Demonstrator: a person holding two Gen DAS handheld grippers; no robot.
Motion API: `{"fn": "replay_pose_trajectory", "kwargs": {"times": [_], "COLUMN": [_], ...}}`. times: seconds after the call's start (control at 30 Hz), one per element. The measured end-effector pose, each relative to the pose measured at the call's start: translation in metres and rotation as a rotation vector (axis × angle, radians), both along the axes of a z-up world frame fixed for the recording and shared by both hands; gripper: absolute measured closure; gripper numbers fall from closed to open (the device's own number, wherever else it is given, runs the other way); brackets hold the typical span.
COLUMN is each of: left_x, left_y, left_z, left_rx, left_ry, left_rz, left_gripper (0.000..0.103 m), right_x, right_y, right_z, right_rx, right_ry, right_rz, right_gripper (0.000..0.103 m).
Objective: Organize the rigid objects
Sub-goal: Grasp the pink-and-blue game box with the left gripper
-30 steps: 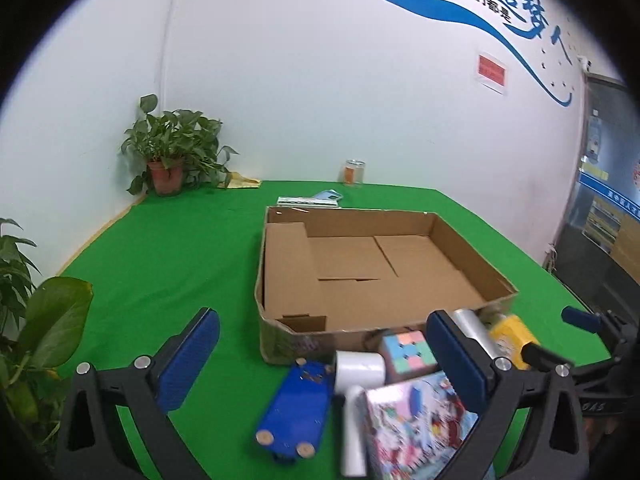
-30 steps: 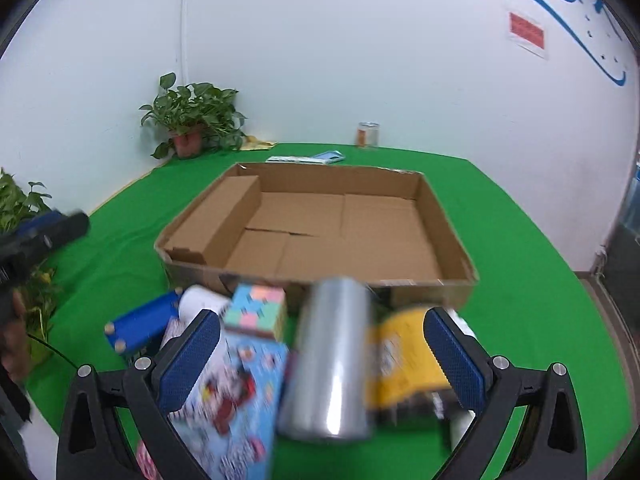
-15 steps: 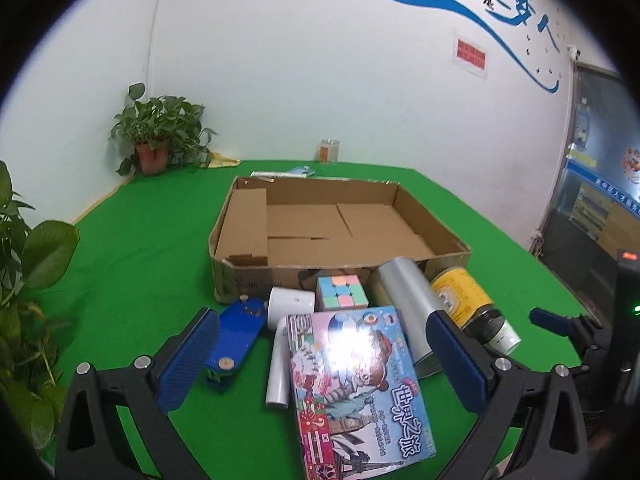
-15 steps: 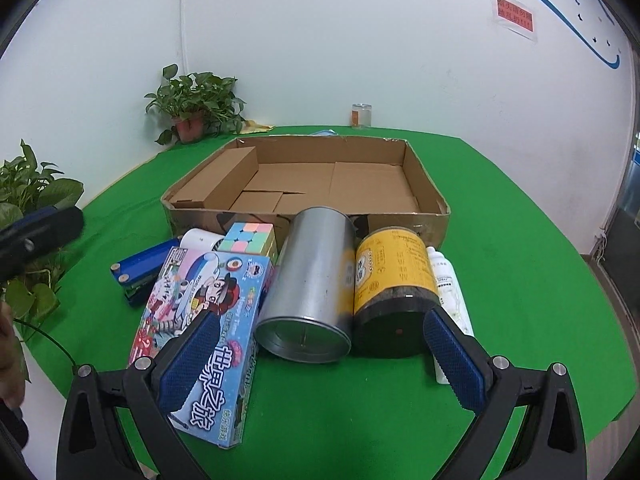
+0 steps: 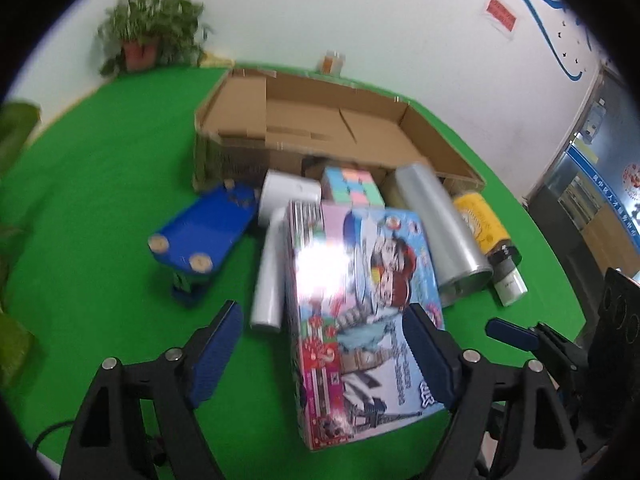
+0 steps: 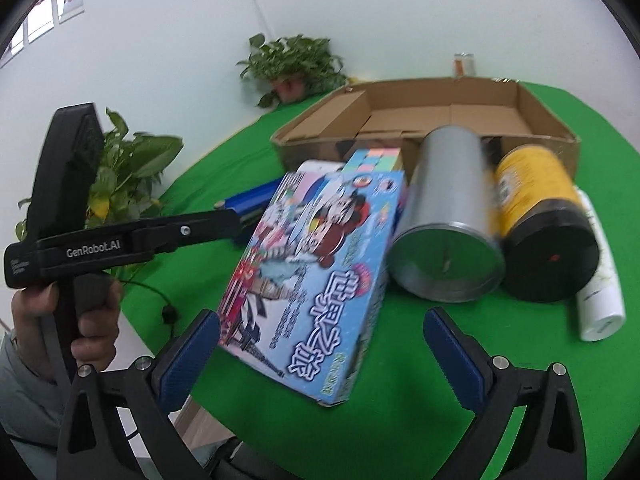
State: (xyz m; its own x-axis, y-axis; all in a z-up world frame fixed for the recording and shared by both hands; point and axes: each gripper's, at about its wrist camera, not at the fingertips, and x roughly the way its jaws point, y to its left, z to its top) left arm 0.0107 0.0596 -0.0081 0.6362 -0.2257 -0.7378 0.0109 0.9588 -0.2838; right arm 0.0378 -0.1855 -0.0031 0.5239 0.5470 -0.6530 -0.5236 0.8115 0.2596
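On green table [image 5: 100, 200], before cardboard box [image 5: 304, 120], I'm seeing one puzzle box [image 5: 360, 300] lying between closing left gripper [image 5: 324, 350] jaws, untouched; right gripper [image 6: 320, 356] gaping, empty. Only right view showing hand [image 6: 80, 312]; two cans [image 6: 448, 220], counted.

Green table [image 5: 100, 200] w/ cardboard box [image 5: 424, 132], puzzle box [image 5: 360, 312], silver can [image 6: 448, 208], yellow jar [image 6: 536, 216], blue stapler [image 5: 200, 232].

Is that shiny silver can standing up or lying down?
Lying down: the silver can rests on its side on the green table, its round end facing us.
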Motion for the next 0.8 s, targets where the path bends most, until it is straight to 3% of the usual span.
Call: {"fn": "replay_pose_trajectory", "kwargs": {"times": [0.13,0.43,0.53,0.8], "left_x": [0.006,0.012,0.013,-0.002], "left_y": [0.003,-0.006,-0.01,-0.014], "left_z": [-0.029,-0.053,-0.051,-0.052], "left_rx": [-0.101,-0.169,-0.15,-0.152], "left_ry": [0.099,0.183,0.199,0.238], "left_rz": [-0.031,-0.102,-0.105,-0.107], "left_gripper": [0.021,0.025,0.026,0.026], "right_x": [0.009,0.028,0.021,0.001], "right_y": [0.012,0.04,0.054,0.061], "right_z": [-0.014,-0.04,-0.046,-0.046], "right_rx": [-0.025,-0.096,-0.158,-0.191], "right_ry": [0.048,0.132,0.111,0.131], "right_rz": [0.005,0.023,0.028,0.039], "right_gripper": [0.001,0.011,0.008,0.006]}}
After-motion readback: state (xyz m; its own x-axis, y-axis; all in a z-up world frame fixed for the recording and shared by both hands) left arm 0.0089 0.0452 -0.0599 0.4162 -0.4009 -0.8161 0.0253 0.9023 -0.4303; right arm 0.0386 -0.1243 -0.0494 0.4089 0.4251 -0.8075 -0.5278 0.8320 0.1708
